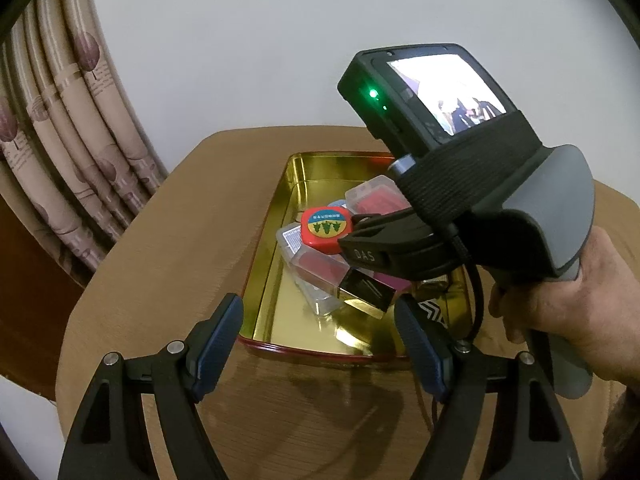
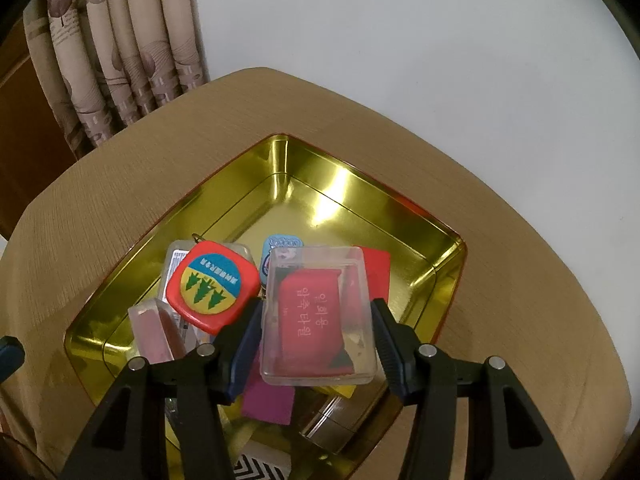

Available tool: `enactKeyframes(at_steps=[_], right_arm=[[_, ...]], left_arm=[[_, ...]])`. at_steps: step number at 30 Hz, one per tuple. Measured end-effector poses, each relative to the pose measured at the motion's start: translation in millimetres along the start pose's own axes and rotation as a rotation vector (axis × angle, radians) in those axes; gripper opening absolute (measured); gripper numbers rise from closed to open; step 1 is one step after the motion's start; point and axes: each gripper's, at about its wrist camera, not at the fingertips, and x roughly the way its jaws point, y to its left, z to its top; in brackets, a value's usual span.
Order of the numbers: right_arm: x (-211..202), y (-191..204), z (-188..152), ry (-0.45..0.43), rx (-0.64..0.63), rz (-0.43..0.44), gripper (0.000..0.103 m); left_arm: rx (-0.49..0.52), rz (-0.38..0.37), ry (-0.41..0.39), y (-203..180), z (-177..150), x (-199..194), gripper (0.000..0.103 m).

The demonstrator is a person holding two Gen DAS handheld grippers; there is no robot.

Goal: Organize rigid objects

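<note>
Right gripper (image 2: pixel 318 328): pads on both sides of the clear case (image 2: pixel 318 316), seemingly clamped
Case: atop the pile, near end of gold tin (image 2: pixel 420 216)
Left gripper (image 1: pixel 320 340): wide, empty, at tin's near edge
Advice: lift straight; avoid nudging the red tape measure (image 2: pixel 212 286) alongside

Tin (image 2: pixel 436 236): gold inside, red outer rim. In it: red tape measure (image 2: pixel 212 286) with a blue-and-yellow disc bearing green trees; clear case (image 2: pixel 320 316) holding a red card with pale lettering; magenta card (image 2: pixel 268 400); black-and-white chevron piece (image 2: pixel 260 468). Desk (image 2: pixel 520 320): tan woodgrain. Curtain (image 2: pixel 120 52), behind the tin: beige with mauve tree print.
</note>
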Motion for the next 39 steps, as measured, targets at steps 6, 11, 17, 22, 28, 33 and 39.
enactKeyframes(at_steps=[6, 11, 17, 22, 28, 33, 39], right_arm=[[-1, -3, 2, -0.008, 0.031, -0.013, 0.056], [-13, -8, 1, -0.031, 0.040, -0.040, 0.066], [-32, -8, 3, -0.057, 0.059, -0.044, 0.069], [-54, -12, -1, -0.101, 0.117, -0.063, 0.070], [-80, -27, -21, -0.120, 0.190, -0.113, 0.073], [-95, -39, -43, -0.125, 0.238, -0.132, 0.075], [-104, -36, -72, -0.118, 0.271, -0.139, 0.076]], left_arm=[[-0.008, 0.004, -0.002, -1, 0, 0, 0.075], [-0.015, 0.001, -0.002, 0, 1, 0, 0.075], [-0.018, 0.003, -0.007, 1, 2, 0, 0.075], [-0.029, 0.008, -0.008, 1, 2, 0, 0.075], [-0.060, 0.016, -0.009, 8, 4, 1, 0.075], [-0.087, 0.021, 0.000, 12, 6, 3, 0.075], [-0.116, 0.026, 0.006, 16, 7, 6, 0.075]])
